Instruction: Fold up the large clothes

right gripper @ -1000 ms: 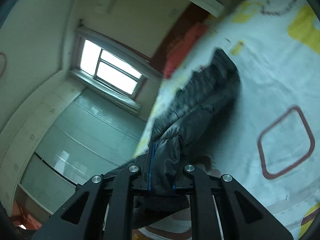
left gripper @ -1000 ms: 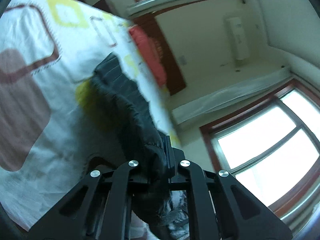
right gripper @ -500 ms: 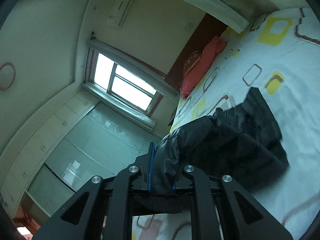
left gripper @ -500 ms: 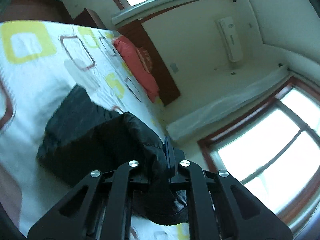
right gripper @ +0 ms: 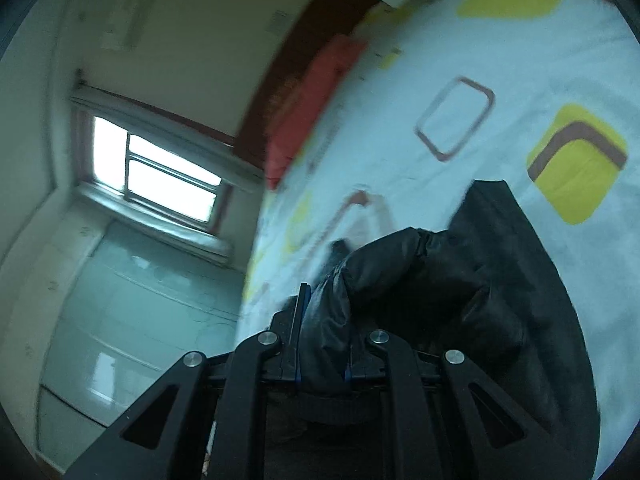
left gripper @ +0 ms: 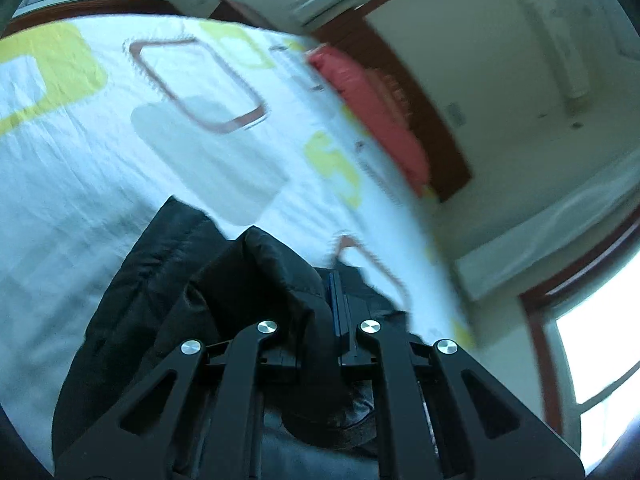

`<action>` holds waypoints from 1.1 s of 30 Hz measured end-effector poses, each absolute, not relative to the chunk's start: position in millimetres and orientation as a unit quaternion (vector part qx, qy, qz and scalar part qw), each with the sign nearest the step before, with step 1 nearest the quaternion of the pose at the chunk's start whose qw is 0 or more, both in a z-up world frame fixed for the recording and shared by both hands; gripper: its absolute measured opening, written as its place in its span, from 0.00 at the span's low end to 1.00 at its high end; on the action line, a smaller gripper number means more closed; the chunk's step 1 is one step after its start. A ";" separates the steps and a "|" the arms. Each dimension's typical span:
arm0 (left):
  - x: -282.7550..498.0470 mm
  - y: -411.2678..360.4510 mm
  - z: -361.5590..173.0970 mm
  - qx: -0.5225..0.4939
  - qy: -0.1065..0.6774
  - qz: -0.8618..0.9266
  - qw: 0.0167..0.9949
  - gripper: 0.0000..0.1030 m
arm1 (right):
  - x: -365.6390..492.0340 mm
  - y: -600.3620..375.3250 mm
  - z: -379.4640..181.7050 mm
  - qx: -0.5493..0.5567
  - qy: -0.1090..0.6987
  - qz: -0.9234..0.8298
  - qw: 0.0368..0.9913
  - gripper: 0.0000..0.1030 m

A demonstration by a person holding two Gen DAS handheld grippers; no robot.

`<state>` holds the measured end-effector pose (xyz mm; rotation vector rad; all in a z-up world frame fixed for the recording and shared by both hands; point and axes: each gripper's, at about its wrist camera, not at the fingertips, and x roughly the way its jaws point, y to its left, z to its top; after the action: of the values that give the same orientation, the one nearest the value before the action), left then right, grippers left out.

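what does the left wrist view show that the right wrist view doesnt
Only the left wrist view: the left gripper shut on the black jacket, and a bright window at its lower right.

Only the right wrist view: the right gripper shut on the jacket, a window on the left, and pale cabinets below it.

Both: the jacket lying on the patterned bedsheet, the red pillow and the dark headboard.

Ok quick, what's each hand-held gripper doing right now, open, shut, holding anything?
Left hand-held gripper: shut on the black jacket.
Right hand-held gripper: shut on the same jacket.
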<state>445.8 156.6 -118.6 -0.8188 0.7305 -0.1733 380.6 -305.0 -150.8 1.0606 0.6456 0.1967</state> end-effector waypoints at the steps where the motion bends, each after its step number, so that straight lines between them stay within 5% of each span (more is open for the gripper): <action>1: 453.0 156.1 -126.5 -0.386 0.352 -0.078 0.849 0.09 | 388.0 -304.9 -157.5 0.494 0.307 0.087 0.809 0.13; 9: 483.2 157.8 -145.4 -0.385 0.362 -0.088 0.844 0.14 | 405.3 -305.3 -166.8 0.501 0.314 0.102 0.800 0.23; 12: 480.2 161.8 -138.2 -0.405 0.353 -0.114 0.836 0.28 | 398.3 -308.5 -161.4 0.515 0.295 0.122 0.795 0.48; 15: 470.0 169.0 -125.9 -0.431 0.334 -0.128 0.828 0.55 | 386.9 -308.9 -147.7 0.511 0.281 0.126 0.803 0.65; 18: 457.4 177.1 -108.5 -0.447 0.307 -0.129 0.830 0.67 | 375.8 -306.8 -135.2 0.499 0.276 0.132 0.811 0.66; 33: 487.7 100.8 -101.8 -0.224 0.362 -0.087 0.901 0.67 | 445.1 -178.4 -123.7 0.215 0.390 0.048 0.894 0.56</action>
<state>487.7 100.8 -101.8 -0.4632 0.7484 -0.1810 445.1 -178.4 -123.7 0.4462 0.8095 0.0992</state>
